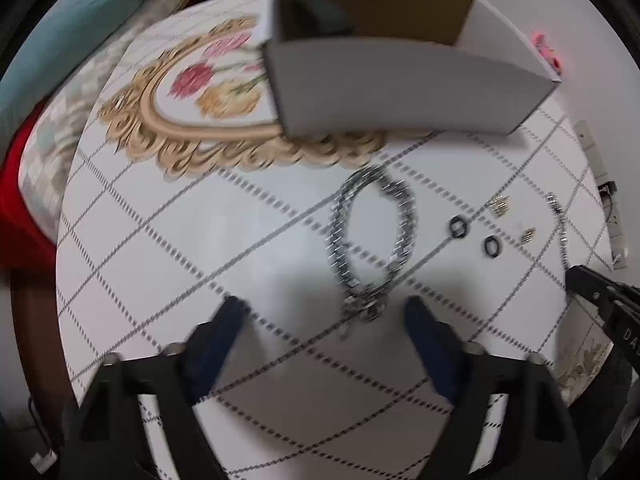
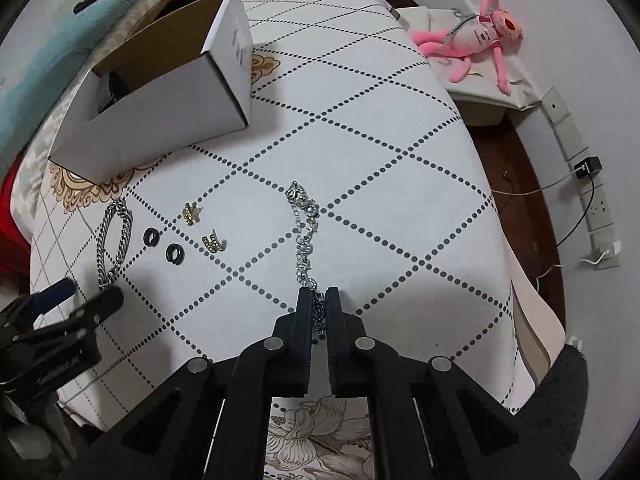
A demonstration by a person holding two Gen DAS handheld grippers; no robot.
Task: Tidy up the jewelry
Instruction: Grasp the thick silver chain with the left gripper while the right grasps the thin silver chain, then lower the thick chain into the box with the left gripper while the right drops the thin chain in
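A white tablecloth [image 2: 360,128] with a dotted grey diamond grid and a gold-scrolled floral medallion [image 1: 192,92] covers the round table, which stands on a dark brown floor [image 2: 516,184]. Far right, a pink plush toy [image 2: 480,36] lies on a cream cloth draped over a low box, and a white power strip [image 2: 580,168] with a black plug runs along the pale grey wall [image 2: 592,40]. Far left sit a teal blanket [image 2: 36,52] and something red [image 1: 16,196].

My matte black plastic left gripper [image 1: 326,312] carries dark navy pads [image 1: 224,332] and round silver bolt heads. My matte black right gripper [image 2: 319,300] matches it, with silver bolts [image 2: 364,343] along its linkage arms.
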